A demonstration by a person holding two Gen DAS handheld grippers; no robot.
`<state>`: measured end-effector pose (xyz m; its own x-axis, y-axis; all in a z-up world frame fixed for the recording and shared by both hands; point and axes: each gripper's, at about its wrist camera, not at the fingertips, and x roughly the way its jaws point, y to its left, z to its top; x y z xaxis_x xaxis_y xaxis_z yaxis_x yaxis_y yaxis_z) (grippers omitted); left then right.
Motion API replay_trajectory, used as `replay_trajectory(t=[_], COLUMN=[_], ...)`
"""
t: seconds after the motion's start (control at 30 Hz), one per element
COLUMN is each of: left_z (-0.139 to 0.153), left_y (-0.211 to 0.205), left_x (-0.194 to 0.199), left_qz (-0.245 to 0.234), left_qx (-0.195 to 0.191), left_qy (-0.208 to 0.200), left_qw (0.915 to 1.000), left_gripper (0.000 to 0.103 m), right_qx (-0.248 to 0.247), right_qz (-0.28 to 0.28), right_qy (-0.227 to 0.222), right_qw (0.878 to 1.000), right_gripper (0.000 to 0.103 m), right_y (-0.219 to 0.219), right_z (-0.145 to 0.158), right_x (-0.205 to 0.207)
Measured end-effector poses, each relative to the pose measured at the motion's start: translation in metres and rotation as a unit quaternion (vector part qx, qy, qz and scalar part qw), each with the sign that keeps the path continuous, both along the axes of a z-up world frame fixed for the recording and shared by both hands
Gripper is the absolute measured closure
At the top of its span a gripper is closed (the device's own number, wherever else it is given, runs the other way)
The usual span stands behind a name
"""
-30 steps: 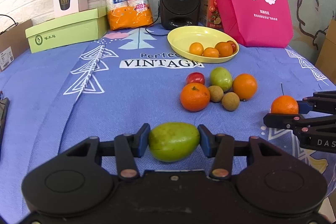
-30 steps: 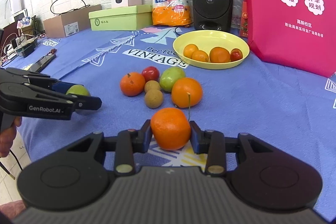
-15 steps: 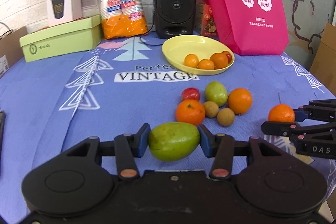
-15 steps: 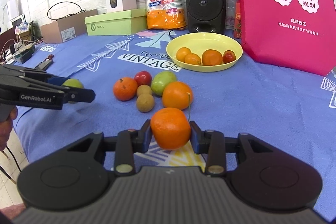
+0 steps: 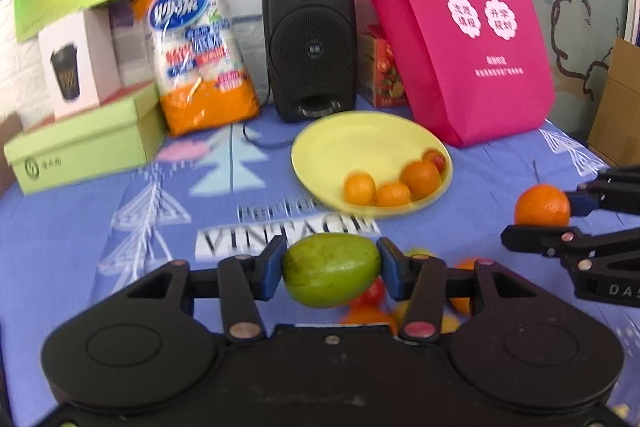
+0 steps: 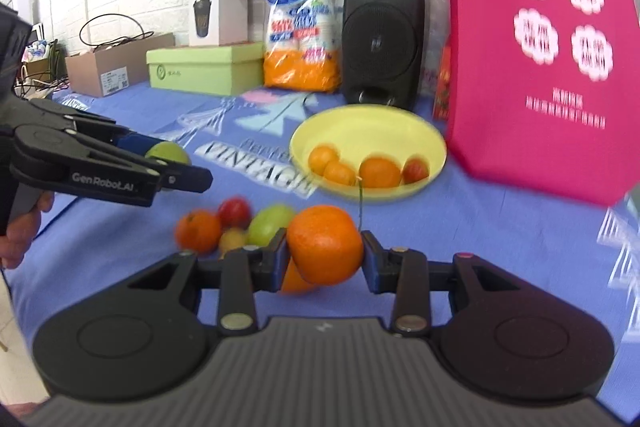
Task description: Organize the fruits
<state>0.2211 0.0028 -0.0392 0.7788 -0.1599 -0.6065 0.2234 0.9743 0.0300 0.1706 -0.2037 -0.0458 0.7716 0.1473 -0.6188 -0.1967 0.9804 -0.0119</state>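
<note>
My left gripper (image 5: 331,274) is shut on a green oval fruit (image 5: 331,275), held above the blue cloth. My right gripper (image 6: 325,255) is shut on an orange (image 6: 324,245) with a thin stem; that orange (image 5: 542,206) also shows at the right of the left wrist view. A yellow plate (image 5: 344,139) ahead holds several small oranges and a red fruit. A loose group of fruit (image 6: 236,225) lies on the cloth below and left of the right gripper. The left gripper (image 6: 188,167) with its green fruit shows at the left of the right wrist view.
A black speaker (image 5: 310,43), a pink bag (image 5: 452,27), a pack of paper cups (image 5: 200,51) and green boxes (image 5: 84,143) line the back of the table. A cardboard box (image 6: 112,67) stands at the far left. A hand (image 6: 20,231) grips the left tool.
Both grippers have risen and moved forward towards the yellow plate with their fruit. The loose fruit group now sits low, partly hidden behind the fingers.
</note>
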Motion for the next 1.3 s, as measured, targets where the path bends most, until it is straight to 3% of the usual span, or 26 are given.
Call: replay_trajectory(t=[0.3, 0.67, 1.07, 1.2, 1.3], left_z=[0.004, -0.032, -0.049, -0.045, -0.039], left_y=[-0.013, -0.025, -0.021, -0.021, -0.022], left_x=[0.090, 0.180, 0.193, 0.189, 0.184], left_qz=[0.017, 0.030, 0.038, 0.039, 0.037], left_qx=[0.023, 0.024, 0.008, 0.009, 0.008], left_qy=[-0.006, 0.034, 0.042, 0.038, 0.034], left_qw=[0.9996, 0.9987, 0.9983, 0.9985, 0.9987], left_gripper=[0.055, 0.055, 0.053, 0.050, 0.047], right_qx=[-0.018, -0.014, -0.009, -0.018, -0.018], right_qz=[-0.009, -0.029, -0.035, -0.037, -0.039], right_qy=[-0.017, 0.014, 0.037, 0.031, 0.023], right_qw=[1.000, 0.999, 0.999, 0.999, 0.999], right_gripper=[0.067, 0.067, 0.067, 0.056, 0.056], right_y=[-0.013, -0.029, -0.029, -0.027, -0.028], right_z=[0.012, -0.019, -0.046, -0.045, -0.038], right_x=[0.080, 0.152, 0.183, 0.181, 0.178])
